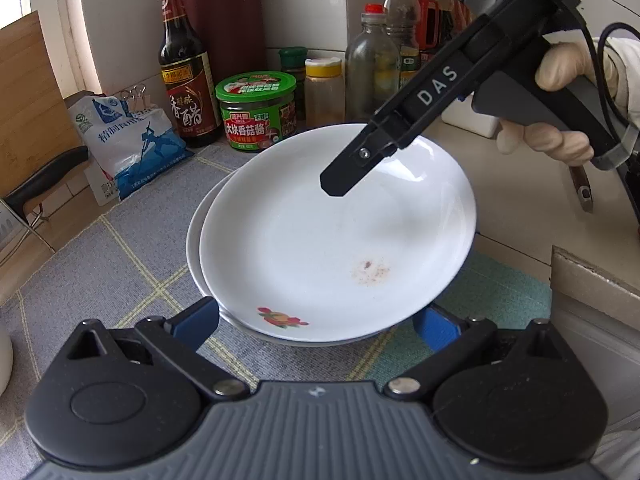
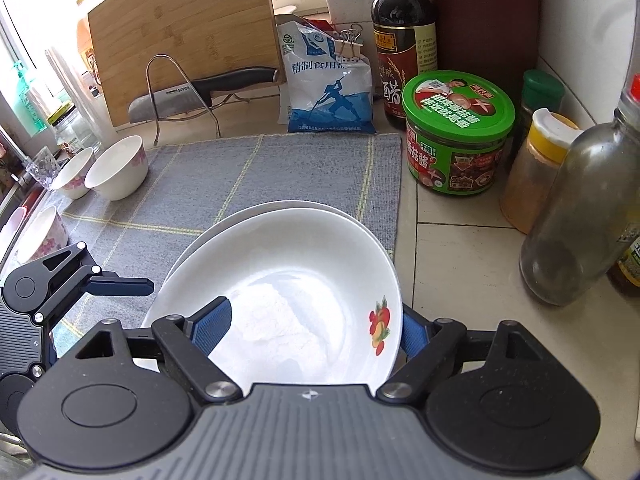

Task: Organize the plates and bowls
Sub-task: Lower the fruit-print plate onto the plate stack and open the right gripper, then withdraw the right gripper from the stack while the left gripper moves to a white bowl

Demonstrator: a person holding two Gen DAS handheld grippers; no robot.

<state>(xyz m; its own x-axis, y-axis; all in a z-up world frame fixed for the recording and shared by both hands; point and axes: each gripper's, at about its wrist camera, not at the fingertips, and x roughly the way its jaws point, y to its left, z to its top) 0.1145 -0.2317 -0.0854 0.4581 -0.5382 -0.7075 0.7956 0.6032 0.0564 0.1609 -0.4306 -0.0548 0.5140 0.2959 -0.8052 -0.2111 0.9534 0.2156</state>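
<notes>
My tiled counter point(image 2: 460, 248) carries a grey checked mat point(image 2: 224, 184) at frame centre. Three bowls point(image 2: 118, 168) sit on the mat's left edge. Jars and bottles point(image 2: 458, 132) stand at the right.

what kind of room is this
Most likely a home kitchen counter: a vinegar bottle and a green-lidded mushroom sauce jar stand by the tiled wall, a kitchen knife rests on a rack before a wooden cutting board, and stacked plates lie on a grey mat.

Open grey mat point(image 2: 240, 184) left of and behind the stacked plates point(image 2: 280, 264): passable. Far-left mat edge blocked by three bowls point(image 2: 116, 172). Back wall lined with cutting board point(image 2: 180, 40), knife on rack point(image 2: 208, 88), salt bag point(image 2: 328, 88). Right of plates, on the table point(image 2: 460, 248): vinegar bottle point(image 2: 404, 32), green-lidded jar point(image 2: 458, 132), spice jars point(image 2: 532, 168), glass bottle point(image 2: 580, 208) crowd the corner; bare strip between them and the plates.
</notes>
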